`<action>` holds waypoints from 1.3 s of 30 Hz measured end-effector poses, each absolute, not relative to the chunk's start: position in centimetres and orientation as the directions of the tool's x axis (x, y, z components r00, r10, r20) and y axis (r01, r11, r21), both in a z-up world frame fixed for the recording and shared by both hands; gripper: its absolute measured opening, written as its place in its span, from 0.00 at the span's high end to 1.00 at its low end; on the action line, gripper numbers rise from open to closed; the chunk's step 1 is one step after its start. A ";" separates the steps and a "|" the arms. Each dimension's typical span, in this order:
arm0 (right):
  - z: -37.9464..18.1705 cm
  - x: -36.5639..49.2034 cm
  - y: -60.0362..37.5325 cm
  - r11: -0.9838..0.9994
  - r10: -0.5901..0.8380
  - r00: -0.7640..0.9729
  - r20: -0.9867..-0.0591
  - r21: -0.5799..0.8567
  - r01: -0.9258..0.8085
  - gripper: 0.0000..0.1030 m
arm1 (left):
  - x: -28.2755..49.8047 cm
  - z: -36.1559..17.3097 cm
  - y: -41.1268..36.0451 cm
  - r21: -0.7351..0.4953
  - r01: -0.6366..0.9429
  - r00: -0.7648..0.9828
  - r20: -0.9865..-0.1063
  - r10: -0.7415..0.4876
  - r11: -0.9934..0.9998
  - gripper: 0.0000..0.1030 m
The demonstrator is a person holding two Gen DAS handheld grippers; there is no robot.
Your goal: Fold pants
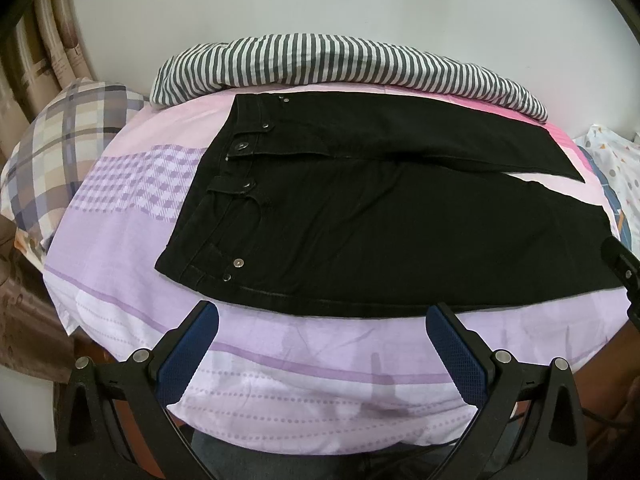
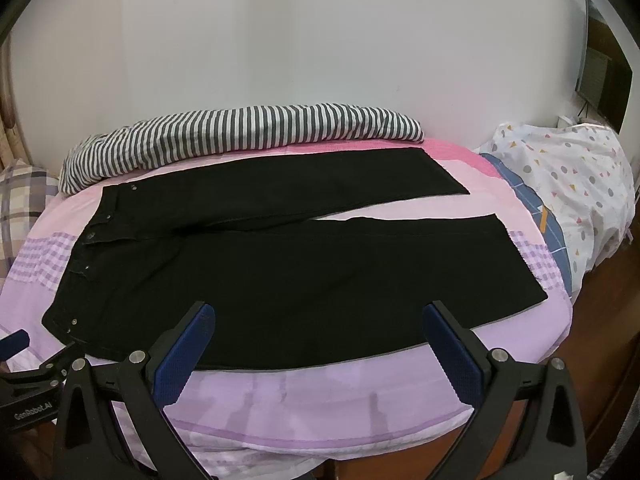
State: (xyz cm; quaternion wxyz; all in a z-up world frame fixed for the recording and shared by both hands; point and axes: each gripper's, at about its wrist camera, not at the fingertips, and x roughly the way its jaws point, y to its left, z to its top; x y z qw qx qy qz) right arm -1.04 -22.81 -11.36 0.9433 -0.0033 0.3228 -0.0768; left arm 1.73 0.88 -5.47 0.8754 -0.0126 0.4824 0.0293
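Two grippers are ours here, and each camera leaves something out. From the left wrist, the black pants (image 1: 380, 216) run off past the right rim, so we cannot see the hems; the near leg end is covered there by a black piece of the right gripper (image 1: 618, 260), too little of it to read its jaws from this side. From the right wrist, the far-left waist corner sits close to the rim and only a blue pad tip and black frame of the left gripper (image 2: 16, 344) show. What the left view gives us alone is the waistband detail: button, rivets and pocket seams, just ahead and to the left of our left gripper (image 1: 322, 320). What the right view gives us alone is both leg ends, spread in a narrow V ahead and to the right of our right gripper (image 2: 320, 316). The pants (image 2: 280, 272) lie flat and unfolded on the purple-and-pink bedsheet (image 1: 132, 248), waist left, legs right, with a striped blanket (image 1: 340, 60) beyond them against the wall and a plaid pillow (image 1: 68, 140) far left. Both grippers are spread wide, blue pads well apart, holding nothing; whether the right one's tips touch the near leg's cloth, we cannot tell.
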 end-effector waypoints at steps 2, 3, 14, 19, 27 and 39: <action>-11.4 -1.1 -22.8 0.989 -0.144 0.779 -0.610 -0.052 0.142 0.00 | 1.7 -5.5 0.9 0.007 -0.063 0.534 -0.845 0.040 0.998 0.00; -11.5 -1.1 -22.9 0.989 -0.142 0.780 -0.610 -0.049 0.141 0.00 | 1.7 -5.5 0.9 0.007 -0.063 0.535 -0.844 0.039 0.998 0.00; -11.5 -1.5 -23.4 0.991 -0.114 0.787 -0.606 -0.018 0.130 0.00 | 1.4 -5.5 0.8 0.014 -0.061 0.540 -0.840 0.045 0.998 0.00; -11.4 -1.4 -23.3 0.992 -0.107 0.788 -0.606 -0.014 0.124 0.00 | 1.4 -5.3 0.9 0.017 -0.061 0.539 -0.841 0.047 0.998 0.00; -11.5 -1.3 -23.2 0.992 -0.106 0.787 -0.607 -0.012 0.124 0.00 | 1.3 -5.3 0.9 0.018 -0.060 0.538 -0.842 0.048 0.998 0.00; -12.0 -0.3 -23.6 0.993 -0.039 0.779 -0.625 0.060 0.098 0.00 | 2.4 -5.3 1.4 -0.024 -0.057 0.534 -0.846 0.010 0.998 0.00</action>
